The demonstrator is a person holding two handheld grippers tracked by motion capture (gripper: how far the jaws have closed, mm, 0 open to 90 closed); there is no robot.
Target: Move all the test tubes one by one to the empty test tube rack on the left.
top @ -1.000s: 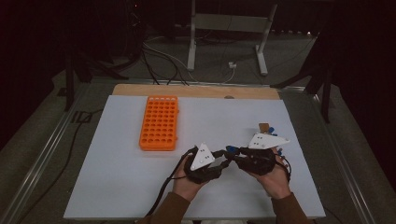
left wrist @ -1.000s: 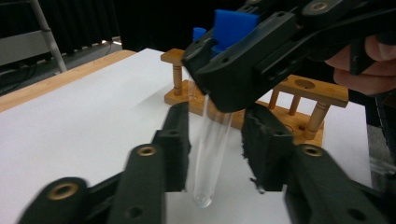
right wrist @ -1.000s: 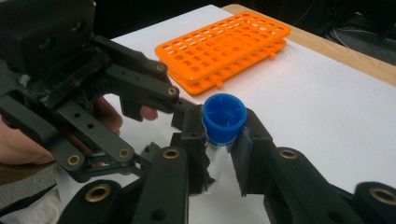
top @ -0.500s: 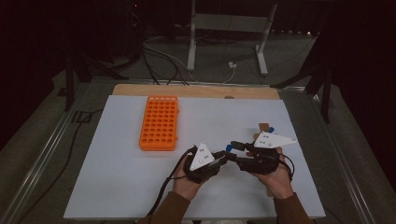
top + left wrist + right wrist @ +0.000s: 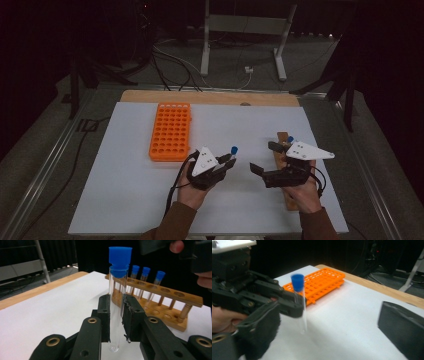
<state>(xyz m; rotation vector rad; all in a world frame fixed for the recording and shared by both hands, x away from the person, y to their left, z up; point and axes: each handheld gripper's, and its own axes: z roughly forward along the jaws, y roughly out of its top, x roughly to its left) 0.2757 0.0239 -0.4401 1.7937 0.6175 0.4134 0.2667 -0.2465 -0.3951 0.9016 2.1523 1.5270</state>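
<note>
Left hand-held gripper [image 5: 115, 315] pinches the blue-capped test tube [image 5: 117, 305] upright; right hand-held gripper [image 5: 263, 157], jaws just spread and empty, should stay clear while the tube travels vertically toward the orange rack [image 5: 170, 131] at upper left.

White surface [image 5: 150, 200] with a wooden far edge [image 5: 210, 97], centre frame; grey floor [image 5: 50, 135] around it, cables [image 5: 175, 60] and metal stand [image 5: 242, 30] at top, in darkness.

clear glass test tube [image 5: 117, 307] with blue cap, upright, clamped at mid-length between the black pads [image 5: 104, 315] of the left gripper [image 5: 226, 163], round bottom hanging free above the white table, cap uppermost.
</note>
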